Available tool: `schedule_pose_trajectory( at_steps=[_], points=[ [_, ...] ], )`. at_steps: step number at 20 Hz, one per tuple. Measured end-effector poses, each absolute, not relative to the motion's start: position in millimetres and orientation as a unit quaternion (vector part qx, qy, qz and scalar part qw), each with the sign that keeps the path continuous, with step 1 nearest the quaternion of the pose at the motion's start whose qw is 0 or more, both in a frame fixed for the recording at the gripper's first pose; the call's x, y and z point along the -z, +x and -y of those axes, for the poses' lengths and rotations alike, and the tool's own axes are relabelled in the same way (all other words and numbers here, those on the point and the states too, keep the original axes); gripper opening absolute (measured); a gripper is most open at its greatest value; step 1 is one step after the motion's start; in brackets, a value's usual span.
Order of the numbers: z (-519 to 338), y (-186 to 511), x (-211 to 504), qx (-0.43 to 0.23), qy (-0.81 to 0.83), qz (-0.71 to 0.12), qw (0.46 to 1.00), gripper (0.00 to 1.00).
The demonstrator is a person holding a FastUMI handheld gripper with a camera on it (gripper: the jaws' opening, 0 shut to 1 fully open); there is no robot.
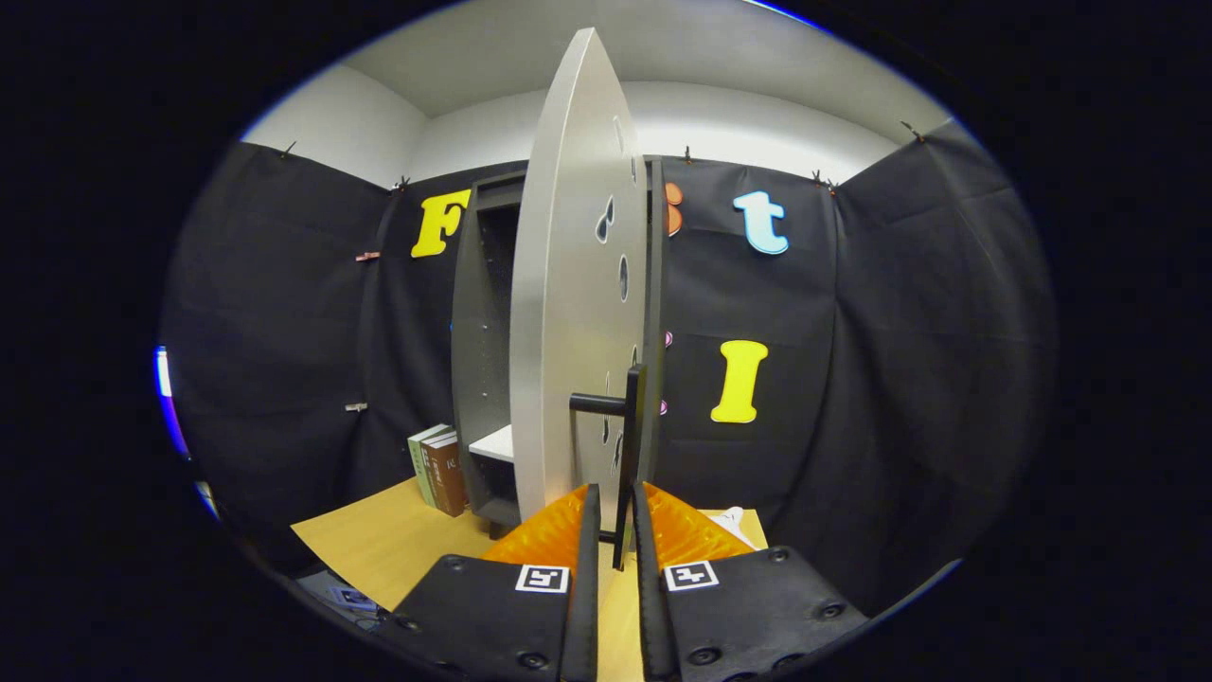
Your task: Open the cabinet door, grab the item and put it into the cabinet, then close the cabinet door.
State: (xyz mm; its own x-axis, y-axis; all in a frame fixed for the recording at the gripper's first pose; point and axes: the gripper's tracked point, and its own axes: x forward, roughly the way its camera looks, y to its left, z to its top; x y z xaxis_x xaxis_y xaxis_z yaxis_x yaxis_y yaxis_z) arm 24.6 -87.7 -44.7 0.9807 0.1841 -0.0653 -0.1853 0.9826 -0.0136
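- My gripper (615, 526) sits at bottom centre of the frame; its two fingers are drawn close together with the lower end of the slim black bar handle (629, 445) between them. They look to be pinching it, though I cannot tell for sure that both pads press on it.
- That handle stands upright on the pale grey cabinet door with oval cut-outs (568, 284), which fills the middle of the frame and is swung open toward me, seen nearly edge-on.
- Left of the door I see into the dark grey cabinet (483, 313), with a white shelf (494, 442) low inside it.
- A few upright books with green and brown spines (437, 469) stand just beside the cabinet's lower left, on the light wooden tabletop (379, 540).
- At lower right, just beyond the right finger, a small white item (734, 519) lies on the tabletop; most of it is hidden, so I cannot tell what it is.
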Motion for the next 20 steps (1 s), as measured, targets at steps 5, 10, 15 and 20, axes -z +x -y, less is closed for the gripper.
schedule_pose_trajectory(
  at_steps=[5, 10, 15, 20],
  points=[
    [73, 1, 22, -0.055, -0.003, 0.021, 0.998, 0.21],
    [12, 3, 51, -0.035, -0.004, -0.007, 0.999, 0.21],
    [-35, 21, 103, -0.011, -0.032, -0.054, 0.998, 0.25],
    [-88, 28, 168, -0.026, -0.022, -0.121, 0.992, 0.25]
  ],
)
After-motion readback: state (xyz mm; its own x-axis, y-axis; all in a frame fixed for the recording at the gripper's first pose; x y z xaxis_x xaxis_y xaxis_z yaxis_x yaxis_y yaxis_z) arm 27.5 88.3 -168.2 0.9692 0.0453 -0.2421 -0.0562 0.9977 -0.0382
